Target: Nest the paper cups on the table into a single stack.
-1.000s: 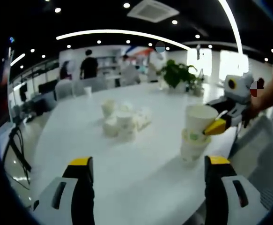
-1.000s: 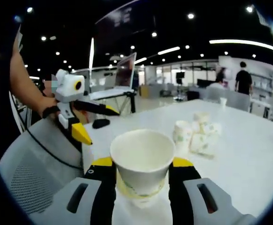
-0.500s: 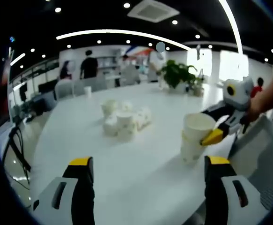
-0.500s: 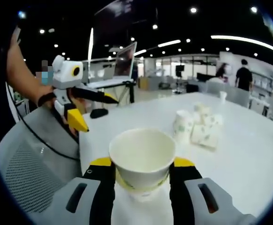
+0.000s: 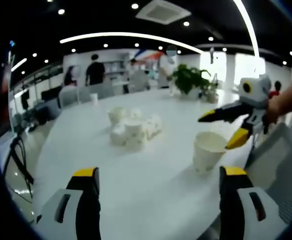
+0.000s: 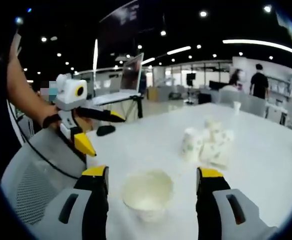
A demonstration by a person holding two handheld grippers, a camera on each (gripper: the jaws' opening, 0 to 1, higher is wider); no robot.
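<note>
Paper cup stack [image 6: 147, 193] now stands free on the white bench [image 6: 266, 175], near the edge by the person, between the jaws of the right tool [image 6: 154, 192] but apart from both. Half a second ago those jaws were clamped on the top cup; now they are spread wide with a gap either side, so the cup has been let go and pushed down into the ones under it. Seen from the left gripper view the stack [image 5: 207, 151] reads shorter than a second ago, when the top cup sat high above the others. How many cups it holds cannot be counted; the picture is too soft.

Right tool [image 5: 226, 125], seen from the left gripper view, sits above and just behind the stack's rim, jaws apart, gripping nothing.

Left tool [image 5: 158, 192] has its jaws wide apart and nothing between them, over bare bench. From the right gripper view it [image 6: 98, 131] hangs off the bench edge, beside a grey mesh chair [image 6: 33, 180].

Loose cups [image 5: 133, 130] lie clustered mid-bench, well apart from the stack, some apparently on their sides. Judgement: one nesting just finished; the cluster remains to be fetched.
</note>
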